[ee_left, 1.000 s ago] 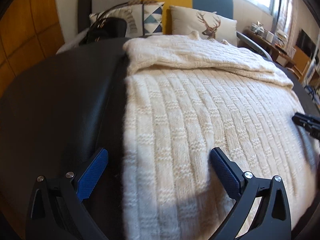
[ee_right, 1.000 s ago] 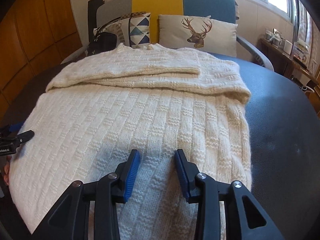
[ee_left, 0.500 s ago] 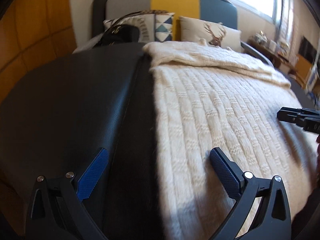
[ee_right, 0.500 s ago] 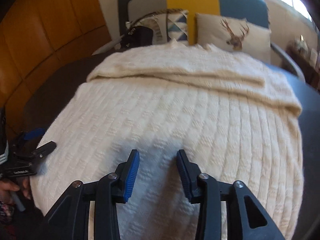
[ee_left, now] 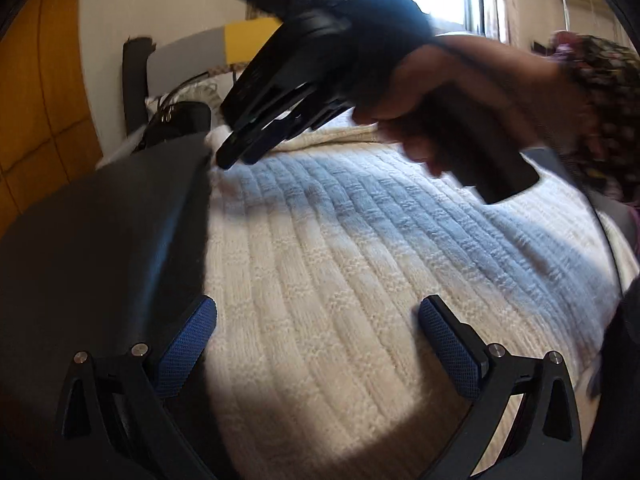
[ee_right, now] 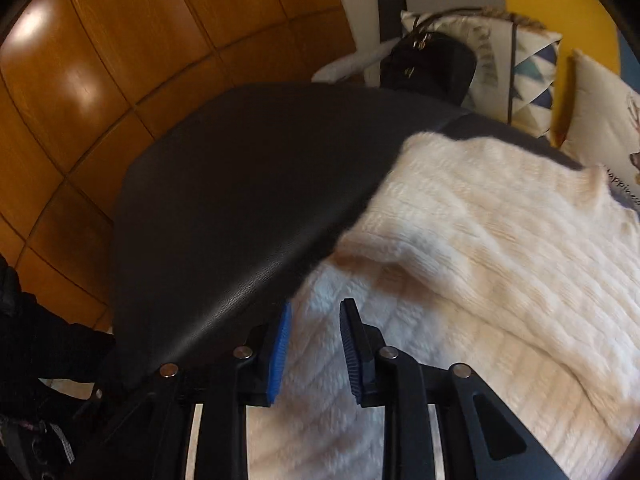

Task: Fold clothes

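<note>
A cream knitted sweater (ee_left: 360, 280) lies flat on the black padded table (ee_left: 100, 240), its sleeves folded across the far end (ee_right: 460, 216). My left gripper (ee_left: 316, 312) hovers open and wide over the sweater's near left edge, with nothing between its pads. A hand (ee_left: 460, 92) carries my right gripper (ee_left: 236, 152) across the sweater to its far left corner. In the right wrist view the right gripper (ee_right: 317, 312) points down at that edge of the sweater (ee_right: 400, 360). Its jaws are closing, with a narrow gap between them, and knit shows below the gap but is not pinched.
A black handbag (ee_right: 432, 68) and patterned pillows (ee_right: 532, 64) sit on the sofa (ee_left: 248, 36) beyond the table's far end. Wooden panelling (ee_right: 80, 80) lies left of the table. A patterned sleeve (ee_left: 600, 92) reaches in from the right.
The right gripper has swung left across the sweater to its far left corner, and its jaws have narrowed. The left gripper has shifted a little and stays open.
</note>
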The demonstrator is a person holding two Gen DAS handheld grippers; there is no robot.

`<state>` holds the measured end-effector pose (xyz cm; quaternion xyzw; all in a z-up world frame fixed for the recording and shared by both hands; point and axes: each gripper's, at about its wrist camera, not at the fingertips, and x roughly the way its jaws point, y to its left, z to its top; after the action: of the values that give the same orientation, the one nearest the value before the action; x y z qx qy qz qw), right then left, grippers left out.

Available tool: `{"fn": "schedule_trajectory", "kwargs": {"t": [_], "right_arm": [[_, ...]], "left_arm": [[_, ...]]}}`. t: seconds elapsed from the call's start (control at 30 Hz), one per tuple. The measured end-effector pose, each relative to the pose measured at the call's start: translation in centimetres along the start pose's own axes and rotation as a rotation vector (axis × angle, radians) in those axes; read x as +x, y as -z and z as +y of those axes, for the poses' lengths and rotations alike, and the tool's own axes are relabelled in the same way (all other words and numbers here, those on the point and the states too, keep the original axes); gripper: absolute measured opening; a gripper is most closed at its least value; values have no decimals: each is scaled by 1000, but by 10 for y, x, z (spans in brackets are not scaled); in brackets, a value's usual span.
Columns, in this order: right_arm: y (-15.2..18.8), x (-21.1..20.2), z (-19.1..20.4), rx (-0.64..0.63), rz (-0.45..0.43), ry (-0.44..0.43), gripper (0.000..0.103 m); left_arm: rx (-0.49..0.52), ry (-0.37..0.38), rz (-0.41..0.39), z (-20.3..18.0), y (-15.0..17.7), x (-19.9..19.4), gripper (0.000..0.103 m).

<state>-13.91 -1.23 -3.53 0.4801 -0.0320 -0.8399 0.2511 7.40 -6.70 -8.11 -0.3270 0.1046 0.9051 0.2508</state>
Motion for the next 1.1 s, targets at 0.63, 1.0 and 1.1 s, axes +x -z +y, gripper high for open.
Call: {"fn": "schedule_trajectory", "kwargs": {"t": [0.63, 1.0, 1.1], "right_arm": [[-21, 48, -29, 295, -134, -4, 2], [30, -46, -28, 254, -146, -99, 25], [70, -63, -19, 220, -126, -60, 25]], "left_arm": [[-49, 20, -15, -2, 8, -6, 103], [-270, 7, -31, 40, 9, -17, 103], [-457, 21, -73, 75, 6, -24, 103]]}}
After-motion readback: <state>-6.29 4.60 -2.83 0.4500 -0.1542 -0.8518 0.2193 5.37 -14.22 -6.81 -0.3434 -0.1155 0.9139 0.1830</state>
